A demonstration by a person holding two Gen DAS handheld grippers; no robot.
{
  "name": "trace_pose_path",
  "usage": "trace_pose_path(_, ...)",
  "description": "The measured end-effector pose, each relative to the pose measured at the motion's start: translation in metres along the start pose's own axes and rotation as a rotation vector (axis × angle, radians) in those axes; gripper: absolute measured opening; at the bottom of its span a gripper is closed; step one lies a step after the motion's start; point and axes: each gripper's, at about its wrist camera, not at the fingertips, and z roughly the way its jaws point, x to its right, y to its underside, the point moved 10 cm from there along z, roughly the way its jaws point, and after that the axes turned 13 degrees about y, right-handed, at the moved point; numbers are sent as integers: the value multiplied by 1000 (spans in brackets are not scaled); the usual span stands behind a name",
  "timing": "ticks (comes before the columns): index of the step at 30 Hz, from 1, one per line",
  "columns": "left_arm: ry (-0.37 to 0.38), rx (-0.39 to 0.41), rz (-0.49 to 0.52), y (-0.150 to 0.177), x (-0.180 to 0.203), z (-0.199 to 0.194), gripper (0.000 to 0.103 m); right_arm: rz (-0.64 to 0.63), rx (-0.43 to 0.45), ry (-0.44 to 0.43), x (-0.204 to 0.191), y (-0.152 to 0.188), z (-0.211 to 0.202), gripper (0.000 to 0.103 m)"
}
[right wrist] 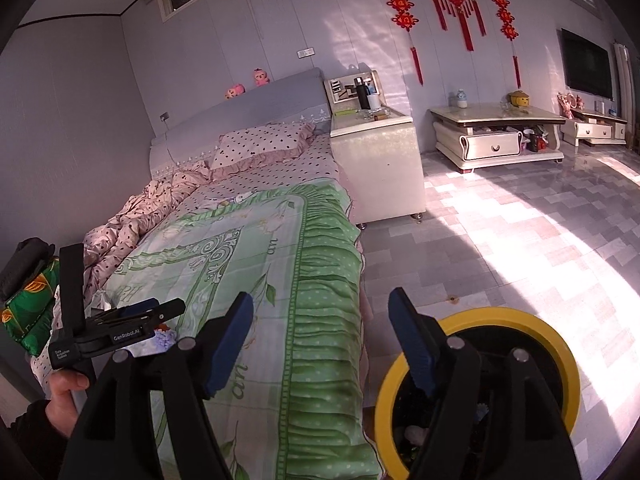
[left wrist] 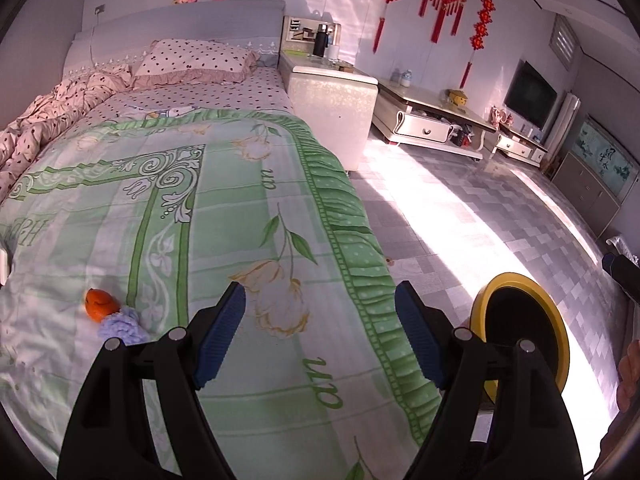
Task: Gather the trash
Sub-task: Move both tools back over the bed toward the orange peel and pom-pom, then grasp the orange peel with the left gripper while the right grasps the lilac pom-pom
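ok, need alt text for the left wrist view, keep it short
Open left tongs, holding nothing, hover over a green flowered bedspread. An orange peel and a blue crumpled wad lie on the bedspread to their left. A yellow-rimmed bin stands on the floor to the right of the bed.

right gripper's black arm (right wrist: 460, 384) hides part of the yellow-rimmed round bin (right wrist: 520, 322); its contents too dark to tell

L wrist cam: close over green quilt (left wrist: 224, 208), angled down. R cam: further back. Both share bed, yellow-rimmed bin (right wrist: 476, 392).
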Motion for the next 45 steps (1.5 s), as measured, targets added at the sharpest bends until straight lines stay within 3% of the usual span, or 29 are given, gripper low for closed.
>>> trace_pose_path(10,-158,40,-166,4,-163,-46,73,-160,-72,-161,-139,19,46,69)
trace_pose_path(20,-241,13,-316,37,-272,-45,72,-285,-209,-256,-251,72,110,69)
trace_pose_path(30,-214,-37,-394,65,-311,-8,71,-358,-330,-284,-303,132,159,69)
trace_pose_path(38,-152,-91,-451,78,-321,27,47,-393,-368,-289,-320,153,186,69)
trace_pose_path(45,-91,-83,-503,74,-329,47,38,-438,-393,-314,-341,170,205,69)
